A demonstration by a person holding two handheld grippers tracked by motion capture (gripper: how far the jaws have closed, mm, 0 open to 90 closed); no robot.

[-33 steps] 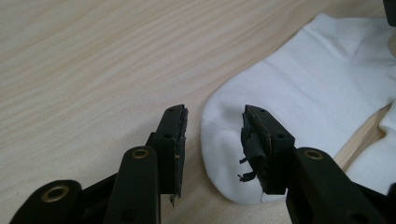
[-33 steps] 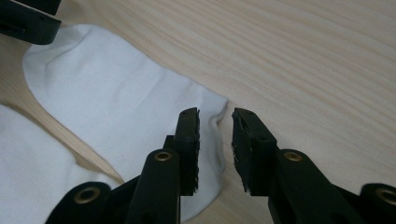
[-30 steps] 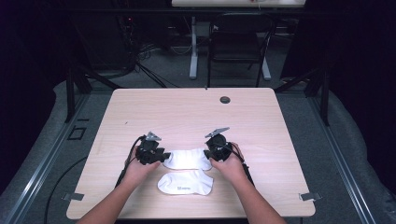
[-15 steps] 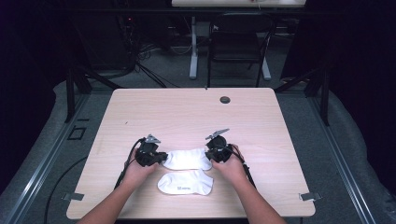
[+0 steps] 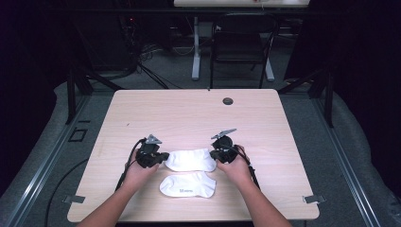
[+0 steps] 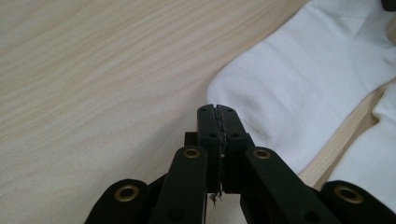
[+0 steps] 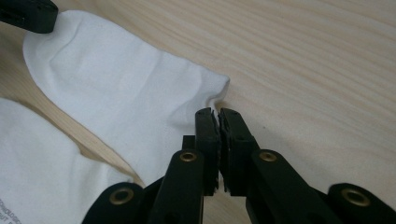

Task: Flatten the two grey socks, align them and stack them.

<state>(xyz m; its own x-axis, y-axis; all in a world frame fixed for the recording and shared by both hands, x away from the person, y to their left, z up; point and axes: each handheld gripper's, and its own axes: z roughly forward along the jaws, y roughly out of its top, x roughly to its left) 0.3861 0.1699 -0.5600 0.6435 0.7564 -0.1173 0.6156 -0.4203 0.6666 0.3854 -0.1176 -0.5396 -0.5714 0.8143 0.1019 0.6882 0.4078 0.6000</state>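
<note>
Light wood-grain table (image 5: pixel 189 113): work is being done at its 6 o'clock edge, in the high view.

Two socks are lying there, apart. The flat white cotton ankle sock (image 5: pixel 190 160) is being handled. A second white ankle sock with grey print (image 5: pixel 187 185) is sitting just at its 6 o'clock and is being left alone.

Left gripper (image 5: pixel 163 158): it is being held at the 9 o'clock end of the handled sock. Its jaws have just been closing and are now pressed fully together on the rounded edge of the fabric, as seen in the left gripper view.

Right gripper (image 5: pixel 215 156): it is being held at the 3 o'clock end. Its jaws have just been closing too and are down to a hairline gap. A nip of the sock's corner is being pinched at the tips in the right gripper view.

Step, as judged: the two-ended grasp is being completed, and no lift is being made yet.

Next move, as judged: both ends need to be raised together, level. The sock is to be carried toward 6 o'clock and laid on its partner. Both pinches are thin edge grips, so slip should be watched for.
</note>
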